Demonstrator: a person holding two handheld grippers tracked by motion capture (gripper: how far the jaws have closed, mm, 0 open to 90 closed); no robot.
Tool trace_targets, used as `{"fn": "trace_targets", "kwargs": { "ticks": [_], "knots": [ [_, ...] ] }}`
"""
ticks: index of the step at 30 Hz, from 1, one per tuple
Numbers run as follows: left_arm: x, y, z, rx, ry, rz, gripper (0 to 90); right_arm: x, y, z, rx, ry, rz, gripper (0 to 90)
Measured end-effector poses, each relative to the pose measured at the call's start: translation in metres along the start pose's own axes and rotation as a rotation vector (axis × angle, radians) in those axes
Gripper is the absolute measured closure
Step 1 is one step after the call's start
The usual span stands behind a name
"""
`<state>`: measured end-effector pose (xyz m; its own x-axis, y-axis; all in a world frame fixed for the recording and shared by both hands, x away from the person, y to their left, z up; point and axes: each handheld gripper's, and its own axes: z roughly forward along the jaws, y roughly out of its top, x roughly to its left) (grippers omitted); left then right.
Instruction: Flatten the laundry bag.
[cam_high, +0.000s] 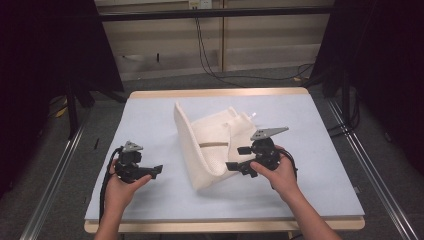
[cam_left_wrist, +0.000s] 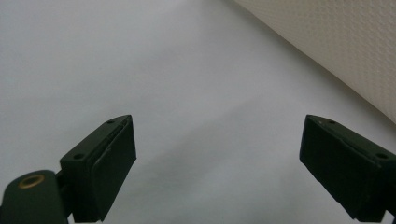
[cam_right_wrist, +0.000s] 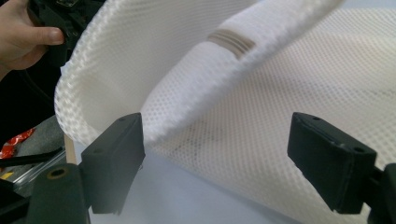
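Observation:
A white mesh fabric bag (cam_high: 210, 145) lies crumpled in the middle of the pale blue table (cam_high: 150, 120), its left edge curled upward. In the high view my right gripper (cam_high: 232, 166) sits against the bag's near right side. In the right gripper view it (cam_right_wrist: 217, 158) is open, jaws wide apart, with the curled mesh fold (cam_right_wrist: 280, 102) just ahead and a beige ribbed tag (cam_right_wrist: 232, 41) on the fold. My left gripper (cam_high: 156, 170) rests left of the bag, apart from it. Seen from its own camera, the left gripper (cam_left_wrist: 217, 163) is open over bare table, mesh (cam_left_wrist: 345, 46) at upper right.
Black curtains hang at both sides of the table and metal rails (cam_high: 55, 170) run along the floor. Cables (cam_high: 215, 70) trail on the floor behind the table's far edge. A red wrapper (cam_right_wrist: 14, 142) lies on the floor beyond the table.

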<state>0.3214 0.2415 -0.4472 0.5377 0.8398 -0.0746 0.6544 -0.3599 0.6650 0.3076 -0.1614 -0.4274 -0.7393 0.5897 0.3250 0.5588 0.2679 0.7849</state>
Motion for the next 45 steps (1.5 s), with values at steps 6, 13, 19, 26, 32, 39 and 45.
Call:
{"fn": "trace_targets", "kwargs": {
  "ticks": [6,13,19,26,32,39,45],
  "knots": [
    [-0.002,0.000,0.002,0.000,-0.013,0.000,10.5,-0.008,-0.006,-0.010,0.001,-0.018,0.013,18.2],
    [0.003,0.000,-0.003,0.005,-0.034,-0.037,15.9,-0.014,-0.016,-0.008,0.023,-0.112,-0.026,42.5],
    [0.010,-0.003,-0.010,-0.004,-0.030,-0.050,20.7,-0.017,-0.021,-0.003,0.028,-0.171,-0.053,65.4],
    [0.020,-0.012,-0.017,0.029,0.009,-0.082,26.7,-0.022,-0.025,-0.004,0.042,-0.201,-0.073,75.2],
    [0.030,-0.022,-0.028,0.018,0.035,-0.116,30.9,-0.023,-0.031,0.000,0.082,-0.226,-0.084,74.3],
    [0.024,-0.025,-0.018,0.049,0.006,-0.067,33.8,-0.022,-0.037,0.003,0.108,-0.238,-0.081,65.0],
    [0.023,-0.030,-0.005,0.084,-0.020,-0.104,38.7,-0.019,-0.042,0.002,0.142,-0.246,-0.084,59.6]
  ]
}}
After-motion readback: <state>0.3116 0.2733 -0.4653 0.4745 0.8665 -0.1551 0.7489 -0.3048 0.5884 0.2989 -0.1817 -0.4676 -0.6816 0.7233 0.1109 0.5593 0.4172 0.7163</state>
